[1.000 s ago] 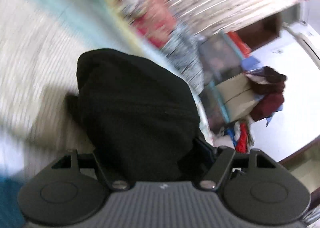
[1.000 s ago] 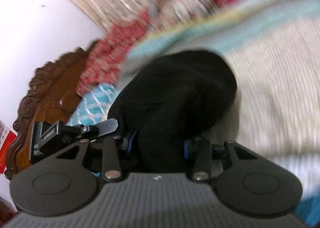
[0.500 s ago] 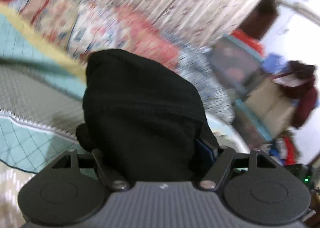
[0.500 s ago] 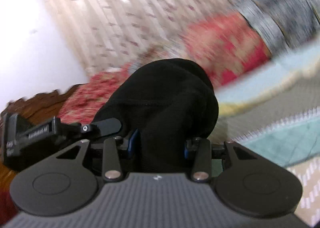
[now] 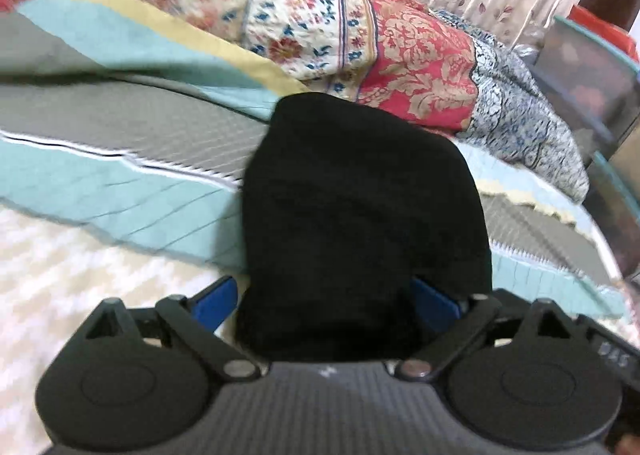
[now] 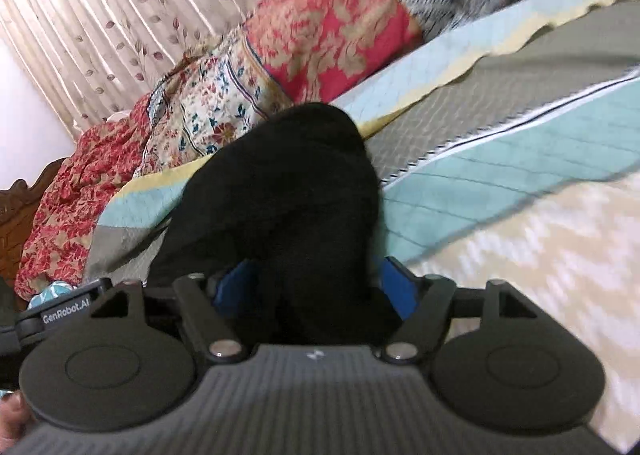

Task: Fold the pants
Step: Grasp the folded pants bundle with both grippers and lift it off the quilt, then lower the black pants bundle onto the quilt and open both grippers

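While the black pants bulge up in a thick, bunched wad, the left gripper has them pinched between its blue pads, and the right gripper clamps another dark fold just the same. They hang above the bed's quilt, teal and grey stripes with a cream knit patch nearest. Beyond, a red floral blanket is heaped against a leaf-print curtain, and a carved wooden headboard shows at the right view's left edge.
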{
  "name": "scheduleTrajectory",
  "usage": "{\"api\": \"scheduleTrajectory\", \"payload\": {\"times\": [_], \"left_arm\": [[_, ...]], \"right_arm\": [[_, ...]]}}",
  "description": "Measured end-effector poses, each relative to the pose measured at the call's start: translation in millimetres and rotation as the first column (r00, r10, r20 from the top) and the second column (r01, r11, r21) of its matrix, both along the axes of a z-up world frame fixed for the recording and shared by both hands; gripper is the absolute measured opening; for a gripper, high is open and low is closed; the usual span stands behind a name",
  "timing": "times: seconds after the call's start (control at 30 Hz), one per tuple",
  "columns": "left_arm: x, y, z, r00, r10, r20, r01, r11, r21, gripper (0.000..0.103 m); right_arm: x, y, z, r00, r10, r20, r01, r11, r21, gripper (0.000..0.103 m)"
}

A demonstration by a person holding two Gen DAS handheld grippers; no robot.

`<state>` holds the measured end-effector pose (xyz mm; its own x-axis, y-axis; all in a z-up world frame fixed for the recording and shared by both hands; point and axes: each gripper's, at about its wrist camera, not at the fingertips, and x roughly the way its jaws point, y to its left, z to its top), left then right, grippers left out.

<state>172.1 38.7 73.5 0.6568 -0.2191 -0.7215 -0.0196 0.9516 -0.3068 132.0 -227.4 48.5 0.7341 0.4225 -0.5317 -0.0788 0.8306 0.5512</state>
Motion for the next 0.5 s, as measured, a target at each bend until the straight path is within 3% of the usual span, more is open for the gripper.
{"api": "scheduleTrajectory", "payload": {"times": [0.2,0.37,0.5], "left_arm": [[-87.1,-18.5,13.6,0.999,0.005,-0.049,0.003,0.987,0.159,0.103],[-159.4,-32.0,14.3,0.996,-0.012,-0.088,0.030,0.978,0.206,0.103],[-200.8,-33.8,16.9,0.994,0.009,-0.110,0.015,0.976,0.218,0.103]], "right_arm": [[-74.1,5.2,0.6,0.998,0.012,-0.055,-0.016,0.997,-0.075,0.082],[-139.9,17.6,0.8,0.995,0.021,-0.101,-0.035,0.990,-0.139,0.089],[-176.5,23.5,5.3,0.993,-0.033,-0.116,0.011,0.982,-0.188,0.095]]}}
